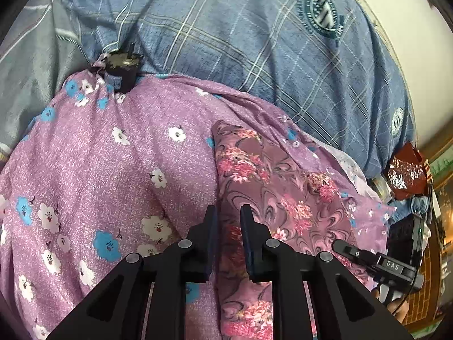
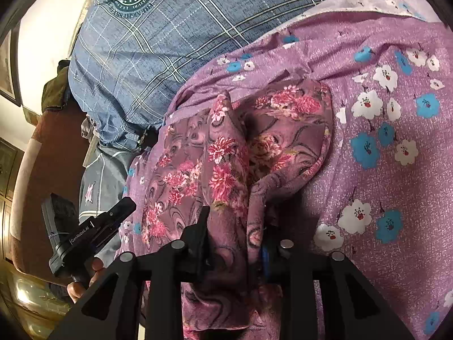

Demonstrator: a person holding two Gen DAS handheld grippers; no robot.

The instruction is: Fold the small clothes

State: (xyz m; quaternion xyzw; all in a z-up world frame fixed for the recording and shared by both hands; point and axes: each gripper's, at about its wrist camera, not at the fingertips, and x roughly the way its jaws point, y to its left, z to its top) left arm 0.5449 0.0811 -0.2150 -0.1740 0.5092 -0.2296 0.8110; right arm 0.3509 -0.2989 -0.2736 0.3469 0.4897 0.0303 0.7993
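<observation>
A small mauve cloth with pink flowers (image 1: 271,187) lies on a purple sheet printed with white and blue flowers (image 1: 113,164). My left gripper (image 1: 228,215) hangs just above the cloth's left edge, its jaws a small gap apart with nothing between them. In the right wrist view the same cloth (image 2: 215,164) is bunched and lifted, and my right gripper (image 2: 235,221) is shut on a fold of it. The right gripper also shows at the lower right of the left wrist view (image 1: 339,245), and the left one at the lower left of the right wrist view (image 2: 127,202).
A blue plaid blanket (image 1: 240,34) covers the bed beyond the purple sheet (image 2: 396,147). A black plug adapter (image 1: 121,68) sits at the sheet's far left corner. A red foil packet (image 1: 407,170) and clutter lie off the bed's right side.
</observation>
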